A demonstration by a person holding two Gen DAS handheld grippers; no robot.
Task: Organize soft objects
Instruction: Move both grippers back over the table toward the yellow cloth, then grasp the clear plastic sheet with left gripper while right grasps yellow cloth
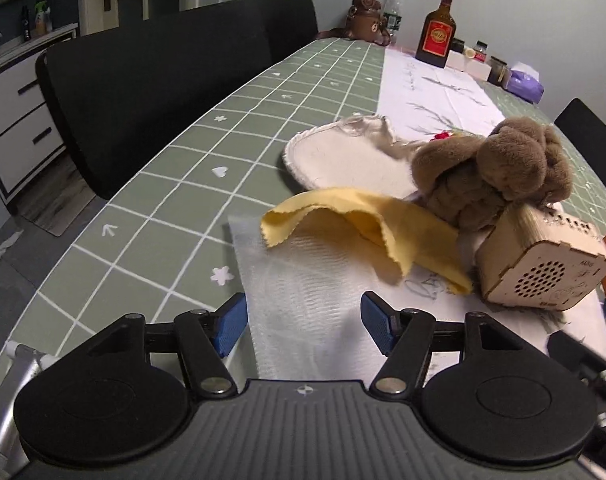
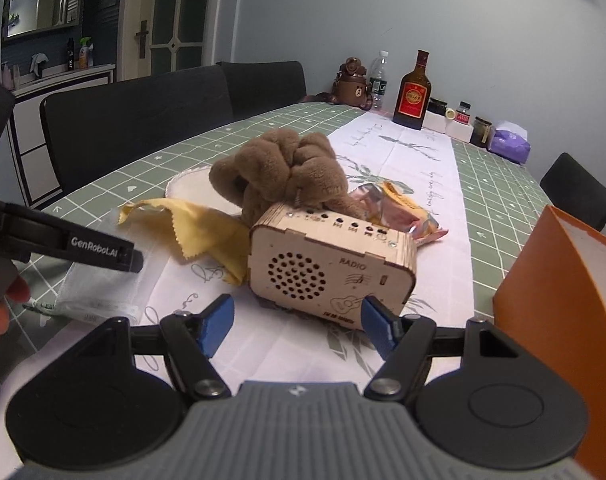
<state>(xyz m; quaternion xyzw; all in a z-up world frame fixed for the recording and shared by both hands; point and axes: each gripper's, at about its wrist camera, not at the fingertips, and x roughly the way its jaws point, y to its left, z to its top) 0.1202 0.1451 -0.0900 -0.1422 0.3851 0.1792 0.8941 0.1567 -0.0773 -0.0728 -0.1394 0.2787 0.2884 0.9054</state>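
On the table (image 1: 175, 168) with the green checked cloth, the soft things lie in one heap. The yellow cloth (image 1: 367, 232) is folded loosely on a thin white mesh bag (image 1: 303, 288). Behind it is the brown plush toy (image 1: 499, 172), which leans on the top of a wooden radio (image 2: 331, 264). A round beige pad (image 1: 343, 160) lies flat further back, partly under the plush. Behind the radio a shiny orange snack packet (image 2: 403, 216) is also visible. An orange box (image 2: 563, 280) stands at the right edge, and it is probably the place for the soft things.

The left gripper (image 1: 303, 320) hovers just above the mesh bag, its jaws wide apart and holding nothing. The right gripper (image 2: 295, 320) is also wide open and empty, just in front of the radio.

Some risks are possible here. If the plush is pulled away fast, it can tip or drag the radio, because the two are touching. The yellow cloth is thin and loose, so the jaws may close on the mesh bag below together with it. The two grippers are near each other, so they may collide.
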